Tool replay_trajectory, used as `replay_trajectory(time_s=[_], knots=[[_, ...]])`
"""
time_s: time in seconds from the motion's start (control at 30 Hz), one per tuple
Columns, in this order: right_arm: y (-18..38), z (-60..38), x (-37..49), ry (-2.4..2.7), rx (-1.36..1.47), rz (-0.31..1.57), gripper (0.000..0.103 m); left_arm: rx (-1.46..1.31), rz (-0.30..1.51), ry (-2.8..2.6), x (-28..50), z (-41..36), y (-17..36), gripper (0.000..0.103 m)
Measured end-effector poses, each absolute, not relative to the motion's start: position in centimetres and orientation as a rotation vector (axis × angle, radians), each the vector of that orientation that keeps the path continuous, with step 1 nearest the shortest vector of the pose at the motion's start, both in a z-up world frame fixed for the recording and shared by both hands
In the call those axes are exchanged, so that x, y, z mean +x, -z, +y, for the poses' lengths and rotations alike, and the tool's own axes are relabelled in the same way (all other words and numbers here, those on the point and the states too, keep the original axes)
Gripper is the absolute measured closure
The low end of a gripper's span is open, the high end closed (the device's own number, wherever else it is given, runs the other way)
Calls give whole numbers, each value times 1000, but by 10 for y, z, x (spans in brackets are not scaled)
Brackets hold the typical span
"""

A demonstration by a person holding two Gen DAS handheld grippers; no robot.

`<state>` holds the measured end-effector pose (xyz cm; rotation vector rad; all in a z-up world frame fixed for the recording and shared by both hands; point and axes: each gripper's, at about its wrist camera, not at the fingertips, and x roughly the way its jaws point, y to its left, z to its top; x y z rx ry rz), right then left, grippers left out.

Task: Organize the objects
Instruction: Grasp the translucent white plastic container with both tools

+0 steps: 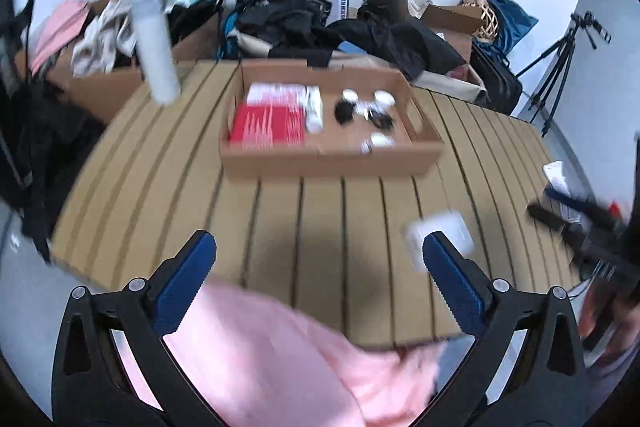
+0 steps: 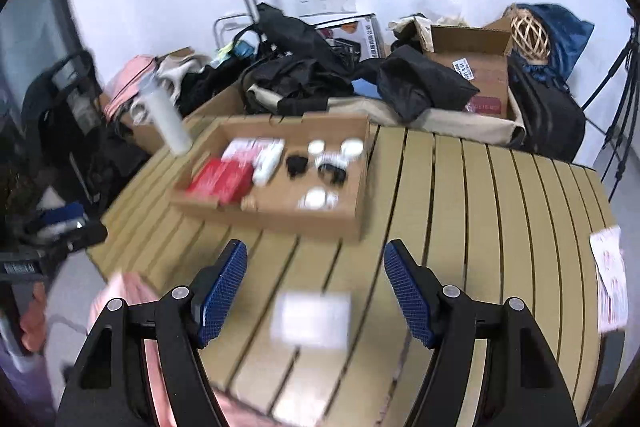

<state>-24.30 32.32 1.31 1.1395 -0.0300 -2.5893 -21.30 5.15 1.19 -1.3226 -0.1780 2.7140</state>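
Risk is mostly the blur: your hands seem to move fast. Both tongs, left tongs (image 1: pixel 316 267) and right tongs (image 2: pixel 316 291), are released and carry nothing. The white card (image 2: pixel 310 319) lies flat on the desk (image 2: pixel 480 207) below the right tongs, well apart from the cardboard tray (image 2: pixel 352 223). A flat card can slip from the pads, I think.

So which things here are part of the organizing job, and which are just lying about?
Part of the job:
- cardboard tray on the slatted table
- red boxes, white bottle, small white and black items in it
- white box still loose on the table
- paper at the table's right edge

Lying about:
- white tumbler
- black clothing
- boxes, bags, tripod behind
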Motion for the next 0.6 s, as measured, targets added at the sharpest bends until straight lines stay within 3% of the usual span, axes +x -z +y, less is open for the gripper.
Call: replay_trajectory(time_s=[0.1,0.23,0.47,0.5,0.6], knots=[[21,330,-198,2541,1170,-127,28,-1336,-230,-2652,-177,64,12,0],[60,338,-179,2505,1271,-203,28,-1386,-113,-2595,-174,91,36,0],[63,349,-206,2544,1283,-235,28,-1333,-214,-2483,-216,112,51,4],[66,348,-215,2546,1291,-231,30,-1339,-205,-2446,-225,118,58,6],[79,350,-238,2520,1317,-300,43,-1392,-166,-2367,-255,142,82,30]])
